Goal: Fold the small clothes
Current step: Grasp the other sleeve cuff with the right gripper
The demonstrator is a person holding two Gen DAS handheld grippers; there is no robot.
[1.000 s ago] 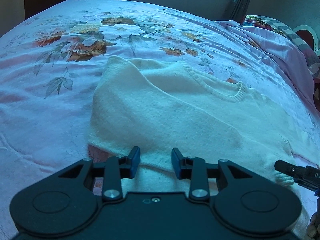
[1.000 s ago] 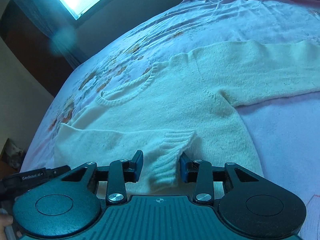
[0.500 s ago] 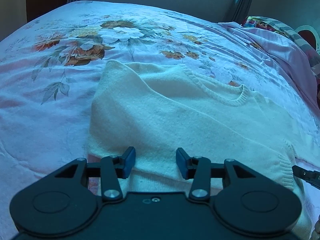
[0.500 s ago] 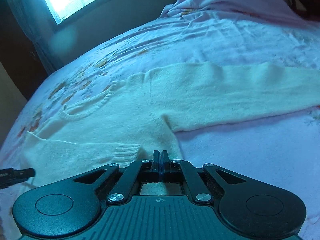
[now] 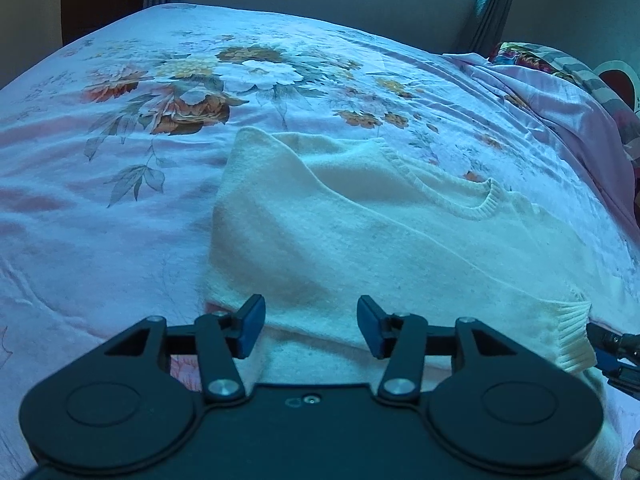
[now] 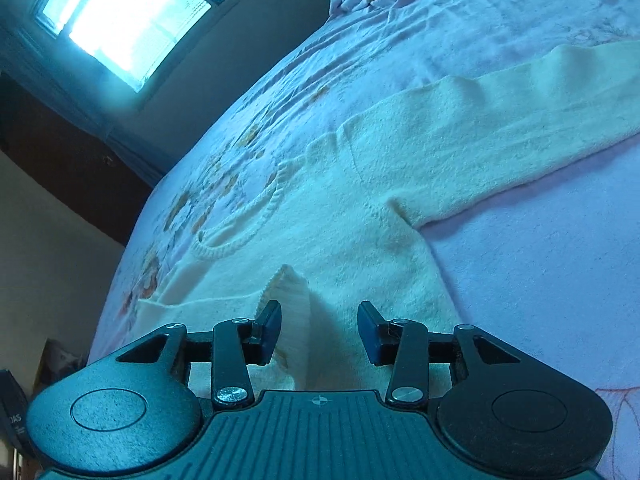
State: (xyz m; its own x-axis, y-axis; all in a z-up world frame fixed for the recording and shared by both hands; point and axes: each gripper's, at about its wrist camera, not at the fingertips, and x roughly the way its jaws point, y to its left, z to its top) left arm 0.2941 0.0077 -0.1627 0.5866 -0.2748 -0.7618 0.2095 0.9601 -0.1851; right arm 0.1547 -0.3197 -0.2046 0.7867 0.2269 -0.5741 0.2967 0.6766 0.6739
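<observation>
Floral bedsheet [image 5: 120,208] w/ cream sweater [image 5: 360,240] flat on it, one sleeve folded across body, other sleeve [image 6: 500,128] out sideways. Left gripper [image 5: 311,326] wide, empty, over hem. Right gripper [image 6: 319,330] wide, cuff [image 6: 290,292] btwn jaws, ungripped. Step: sleeve fold. Next prob: grab other sleeve, fold in.

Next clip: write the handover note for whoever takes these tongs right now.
Left tongs: open, empty, over the sweater's near edge.
Right tongs: open, at the ribbed cuff of the folded-in sleeve, not gripping it.
Sweater lies flat on the floral bedspread.
Done: one sleeve folded across the body.
Left: other sleeve lies spread out; fold it in, then fold the body.
</observation>
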